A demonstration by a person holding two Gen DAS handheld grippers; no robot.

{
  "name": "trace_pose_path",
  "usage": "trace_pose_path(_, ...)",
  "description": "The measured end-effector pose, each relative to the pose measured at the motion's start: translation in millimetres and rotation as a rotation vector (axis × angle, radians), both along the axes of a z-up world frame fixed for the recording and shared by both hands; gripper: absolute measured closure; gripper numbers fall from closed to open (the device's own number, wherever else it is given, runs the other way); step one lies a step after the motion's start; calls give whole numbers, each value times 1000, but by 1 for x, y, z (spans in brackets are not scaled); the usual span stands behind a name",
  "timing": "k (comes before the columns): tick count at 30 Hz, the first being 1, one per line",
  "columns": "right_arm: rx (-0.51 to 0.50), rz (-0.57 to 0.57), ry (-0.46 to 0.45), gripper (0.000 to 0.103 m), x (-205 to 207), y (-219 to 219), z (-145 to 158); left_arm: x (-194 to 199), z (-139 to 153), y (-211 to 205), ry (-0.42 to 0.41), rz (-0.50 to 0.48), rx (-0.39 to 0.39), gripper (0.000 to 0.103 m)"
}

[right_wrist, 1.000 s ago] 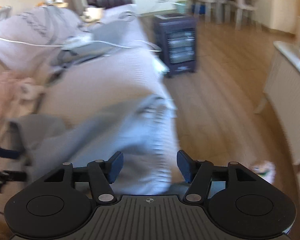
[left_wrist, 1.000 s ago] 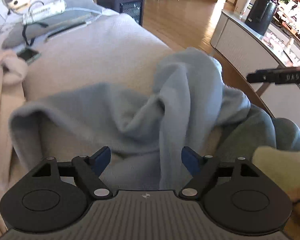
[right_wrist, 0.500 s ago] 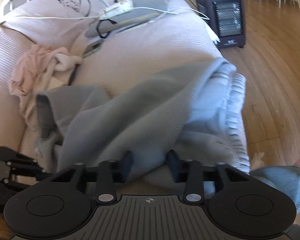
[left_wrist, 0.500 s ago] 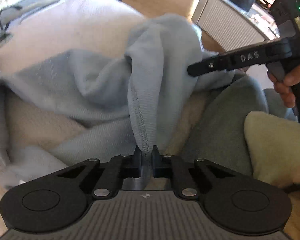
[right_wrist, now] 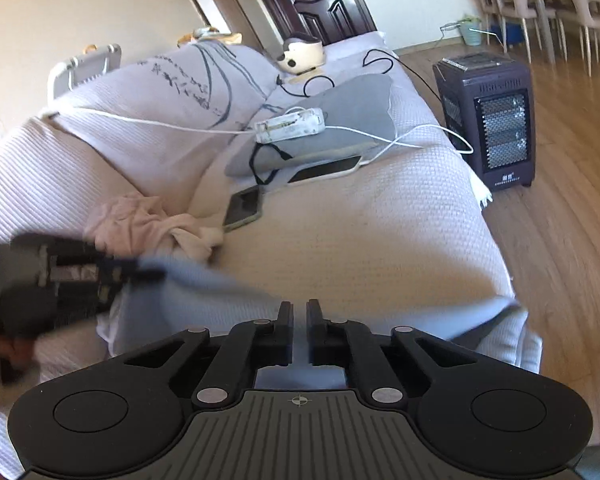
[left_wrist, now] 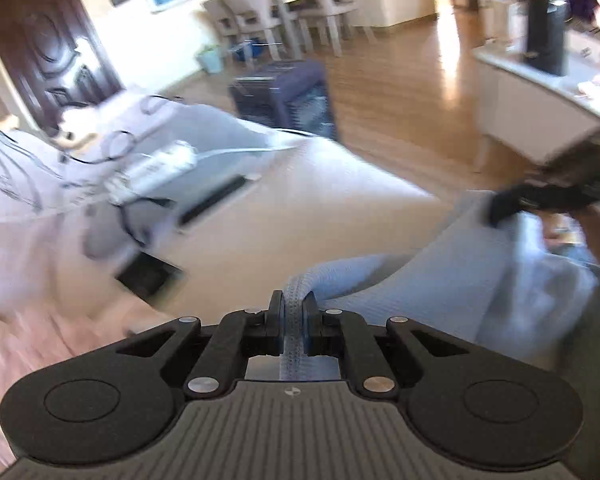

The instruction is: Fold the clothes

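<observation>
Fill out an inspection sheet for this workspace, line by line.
Surface: sofa under a pale textured cover.
Job's things: light blue garment stretched between both grippers; pink garment crumpled near the backrest.
Clutter: phone, power strip, grey cushion.
Grippers: left gripper shut on the blue garment's ribbed edge; right gripper has just been closing, blue cloth between its jaws.
Cables: white cord, black cable.
Surroundings: heater, wood floor, dining chairs.

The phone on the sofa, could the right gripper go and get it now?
Probably not right now. The right gripper has just been closing on the blue garment, so it is busy. The path to the phone over the sofa cover looks free, though, if it let go first.
</observation>
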State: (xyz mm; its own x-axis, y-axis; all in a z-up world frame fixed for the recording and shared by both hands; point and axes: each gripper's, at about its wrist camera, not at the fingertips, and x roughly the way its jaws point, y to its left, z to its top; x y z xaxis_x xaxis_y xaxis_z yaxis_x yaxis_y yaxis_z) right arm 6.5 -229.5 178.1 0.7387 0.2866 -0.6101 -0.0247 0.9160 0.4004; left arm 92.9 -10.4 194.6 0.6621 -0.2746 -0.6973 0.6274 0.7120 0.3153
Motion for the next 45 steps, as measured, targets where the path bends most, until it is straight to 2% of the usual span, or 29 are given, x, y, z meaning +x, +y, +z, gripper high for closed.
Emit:
trace_pose_path(3,-35,-5,34,90,-1,-3,-8,44,-20,-4,3,52,64,95)
trace_pose_path(6,-87,-23,94,87,-7,-7,-24,90,-60,-8,96,119,119,91)
trace_pose_path(9,-113,-60,158,87,-15,-15,-42,111,-103,-9,169,180,189,77)
trace_pose_path(11,-119,-87,194,86,-23,-23,-54,110,-118,-5,168,193,223,67)
trace_pose_path(14,-128,-130,237,81,-35,-37,-66,102,-118,2,144,193,231,61)
trace_pose_path(18,-137,-193,252,76,-41,-57,-71,95,-93,8,131,191,178,52)
trace_pose_path(19,-138,-210,247,72,-42,-62,-71,93,-86,10,126,181,159,45)
trace_pose_path(21,-123,-251,213,56,-37,-77,-68,87,-70,4,99,153,124,32)
trace_pose_path(22,-111,-271,195,46,-33,-85,-67,84,-62,-2,89,138,103,29)
trace_pose_path(23,-101,-289,182,43,-28,-94,-68,79,-56,-8,91,119,79,24)
trace_pose_path(27,-18,-334,178,43,-4,-128,-82,71,-47,-40,166,24,-26,20)
trace_pose_path(29,69,-352,201,43,6,-143,-96,74,-54,-58,190,4,-42,20)
trace_pose_path(32,182,-398,230,43,14,-160,-119,83,-77,-78,223,4,-22,20)
trace_pose_path(34,203,-390,260,43,19,-162,-131,88,-93,-89,239,6,-2,24)
trace_pose_path(35,212,-385,273,43,21,-163,-137,89,-98,-93,241,5,11,29)
trace_pose_path(37,213,-366,286,45,25,-161,-144,90,-108,-97,263,-2,20,61)
trace_pose_path(39,234,-357,290,65,26,-160,-147,91,-112,-96,277,7,6,71)
trace_pose_path(40,237,-349,290,67,27,-159,-148,92,-112,-96,274,14,-1,81)
trace_pose_path(43,133,-317,256,74,30,-149,-131,91,-101,-91,233,35,-15,91)
trace_pose_path(45,83,-300,208,76,31,-146,-115,91,-87,-83,180,48,-27,92)
